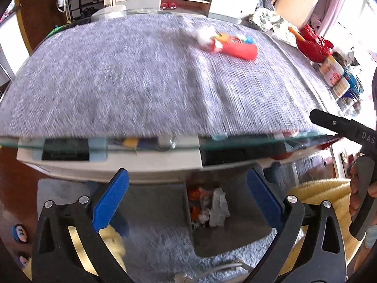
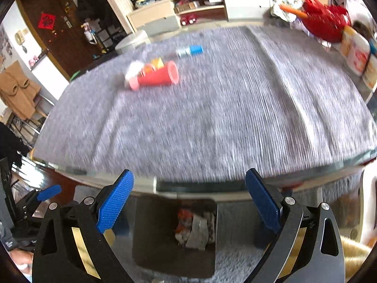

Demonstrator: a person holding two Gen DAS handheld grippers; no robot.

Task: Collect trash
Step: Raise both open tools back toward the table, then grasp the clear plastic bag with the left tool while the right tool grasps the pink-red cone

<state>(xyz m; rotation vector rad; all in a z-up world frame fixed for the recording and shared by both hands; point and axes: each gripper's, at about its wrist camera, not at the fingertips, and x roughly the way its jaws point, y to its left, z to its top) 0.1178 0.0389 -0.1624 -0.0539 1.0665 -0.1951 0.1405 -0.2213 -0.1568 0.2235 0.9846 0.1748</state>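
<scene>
On the grey cloth of the table lies a red cup [image 1: 235,48] [image 2: 156,76] on its side. Beside it are a white crumpled tissue [image 1: 203,34] [image 2: 134,68], an orange-yellow wrapper [image 2: 154,64] and a blue-capped bottle [image 2: 190,50]. A dark bin [image 1: 235,212] [image 2: 153,231] stands on the floor by the table's near edge, with crumpled paper and orange scraps [image 1: 207,207] [image 2: 195,228] in it. My left gripper [image 1: 187,173] and right gripper [image 2: 190,173] hang over the bin, both open with nothing between the blue pads.
The glass table edge [image 1: 94,141] juts out just past the bin. A red basket [image 1: 313,44] [image 2: 325,23] and printed tubs [image 2: 355,52] crowd the table's right side. A yellow fluffy thing [image 1: 318,193] lies on the rug. A hand [image 1: 358,188] holds the other gripper.
</scene>
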